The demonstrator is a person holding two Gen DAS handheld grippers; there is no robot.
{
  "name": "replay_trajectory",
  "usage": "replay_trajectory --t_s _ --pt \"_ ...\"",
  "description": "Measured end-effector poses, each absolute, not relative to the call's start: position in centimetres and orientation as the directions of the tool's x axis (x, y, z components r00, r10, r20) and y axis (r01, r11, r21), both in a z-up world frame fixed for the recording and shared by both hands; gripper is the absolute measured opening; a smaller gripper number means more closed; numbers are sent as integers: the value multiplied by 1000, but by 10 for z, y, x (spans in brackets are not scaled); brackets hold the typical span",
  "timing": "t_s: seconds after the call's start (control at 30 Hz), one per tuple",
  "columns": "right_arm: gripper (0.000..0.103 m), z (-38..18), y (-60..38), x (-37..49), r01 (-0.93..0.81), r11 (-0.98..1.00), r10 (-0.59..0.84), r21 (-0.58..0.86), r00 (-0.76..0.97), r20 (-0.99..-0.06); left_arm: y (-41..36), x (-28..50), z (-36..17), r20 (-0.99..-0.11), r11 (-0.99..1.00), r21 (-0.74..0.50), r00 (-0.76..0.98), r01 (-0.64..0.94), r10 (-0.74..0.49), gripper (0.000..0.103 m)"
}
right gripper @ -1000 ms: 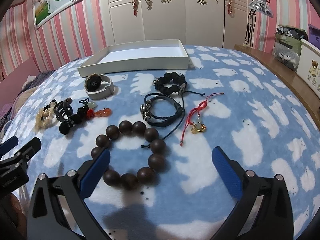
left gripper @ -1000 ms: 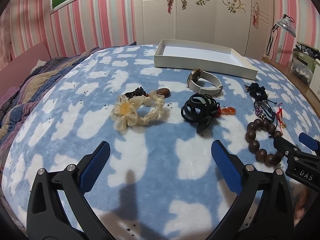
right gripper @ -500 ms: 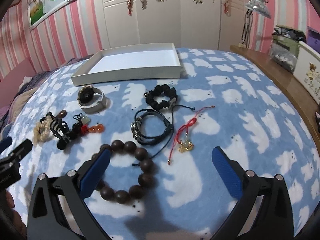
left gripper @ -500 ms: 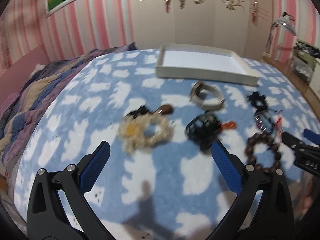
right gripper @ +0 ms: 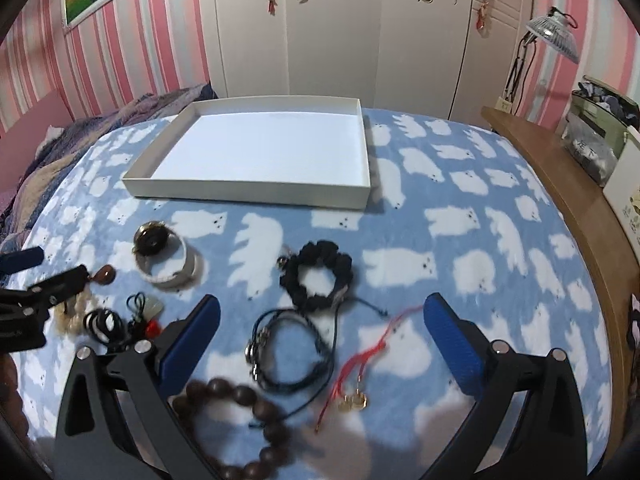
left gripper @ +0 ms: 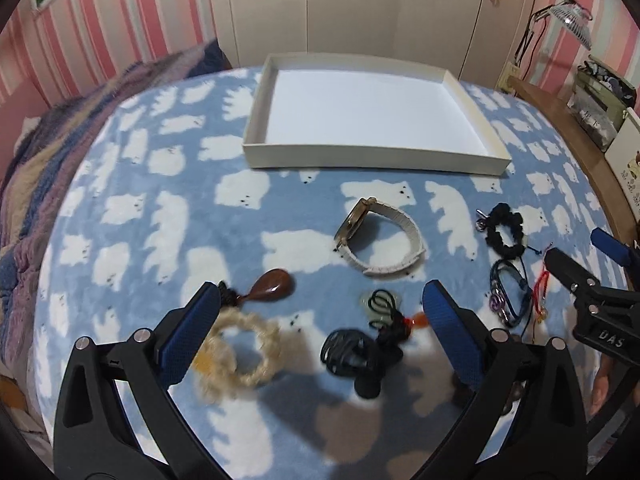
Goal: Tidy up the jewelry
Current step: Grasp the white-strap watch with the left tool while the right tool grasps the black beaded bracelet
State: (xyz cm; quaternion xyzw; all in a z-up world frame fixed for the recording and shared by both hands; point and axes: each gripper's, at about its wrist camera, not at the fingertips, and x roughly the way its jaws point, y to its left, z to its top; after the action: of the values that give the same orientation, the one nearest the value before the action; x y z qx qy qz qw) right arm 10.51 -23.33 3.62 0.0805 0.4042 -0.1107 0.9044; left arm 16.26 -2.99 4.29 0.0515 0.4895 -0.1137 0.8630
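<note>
The only lettering that can be read is "DAS", in pale capitals on the black body of the right gripper (left gripper: pixel 608 276), seen at the right edge of the left wrist view. A small mark on the box (right gripper: pixel 588 148) on the wooden shelf at far right is too blurred to read.

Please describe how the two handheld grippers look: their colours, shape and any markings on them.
The left gripper and the right gripper look the same: a matte black frame that splits into two angular arms, each ending in a flat finger faced with a textured blue pad. Small silver screw heads sit on the arms. In the left wrist view, the right gripper's body carries white letters "DAS". No cables or sleeves are visible.
</note>
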Motion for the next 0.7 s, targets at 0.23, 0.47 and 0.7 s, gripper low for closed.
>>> replay_trajectory --t_s 0.23,0.47,0.7 --pt "101 17 -251 138 291 955 -131 56 584 -801 -44 196 14 -909 968 -37 394 247 -135 100" --pt "82 -1 -263 155 309 950 -139 39 531 -836 -55 216 -1 -919 966 -32 373 256 -130 100" --pt "71 -14 -263 164 299 954 -128 35 508 -852 -62 225 -9 -919 962 -24 373 271 -128 97"
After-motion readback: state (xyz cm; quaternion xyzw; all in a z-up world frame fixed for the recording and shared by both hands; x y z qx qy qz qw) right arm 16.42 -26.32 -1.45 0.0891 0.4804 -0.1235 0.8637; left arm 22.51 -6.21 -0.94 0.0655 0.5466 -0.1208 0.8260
